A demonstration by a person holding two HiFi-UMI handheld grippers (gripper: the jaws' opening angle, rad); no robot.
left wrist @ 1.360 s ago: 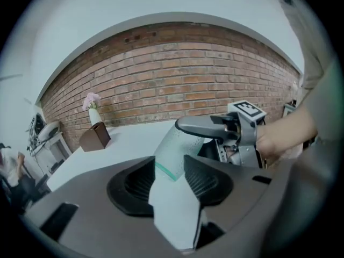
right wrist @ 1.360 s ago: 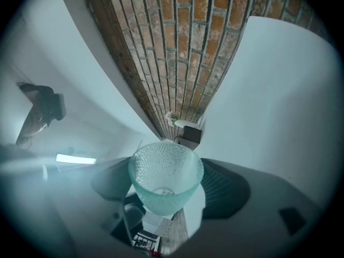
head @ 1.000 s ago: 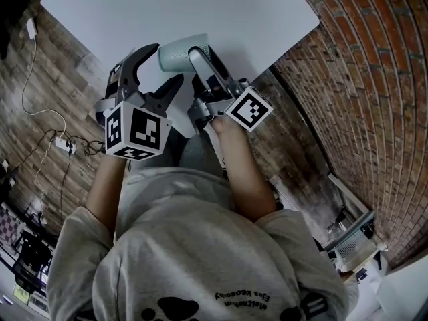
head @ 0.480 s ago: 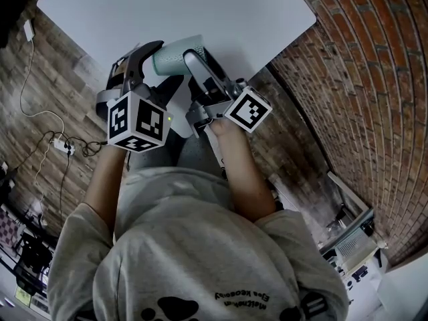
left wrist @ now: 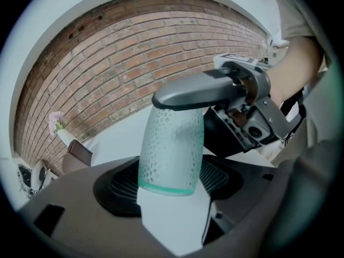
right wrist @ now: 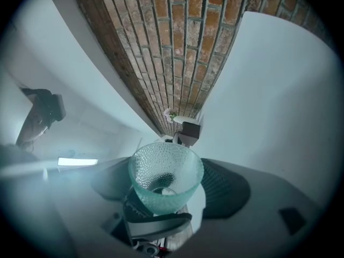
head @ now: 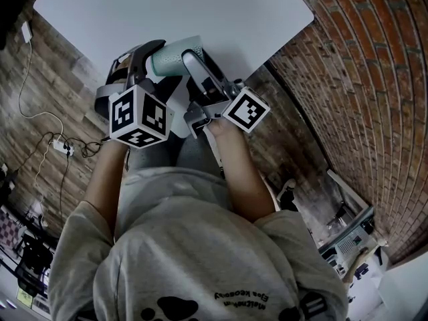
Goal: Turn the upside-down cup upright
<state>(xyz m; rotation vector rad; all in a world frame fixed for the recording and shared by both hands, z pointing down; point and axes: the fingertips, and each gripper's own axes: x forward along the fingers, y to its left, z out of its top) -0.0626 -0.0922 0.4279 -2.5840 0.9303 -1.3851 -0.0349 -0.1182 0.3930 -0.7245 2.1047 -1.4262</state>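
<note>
The job is partway done, by my reading. The cup (head: 170,57) is off the tabletop (head: 254,12) and hangs in the air over its near edge, at the upper middle of the head view. There it lies roughly on its side, neither mouth-down nor upright. What looks left is to finish the turn so the mouth faces up, set the base down on the tabletop, and let go.

Both tools are on the cup. The right gripper (right wrist: 169,184) has its jaws clenched on it. In the right gripper view the cup sits in the centre of the frame between the two dark pads, and the camera looks straight into its open mouth. One dark finger of the other tool crosses just below the cup.

The left gripper (left wrist: 172,171) comes at the cup from the opposite end. In the left gripper view the cup fills the middle of the frame, its green-tinted end nearest the camera. The ribbed pads sit tight against its two sides with no gap that I can make out, so I take these jaws to be gripping it as well. A finger of the right gripper lies across the cup's far end, at the upper centre of that frame.
</note>
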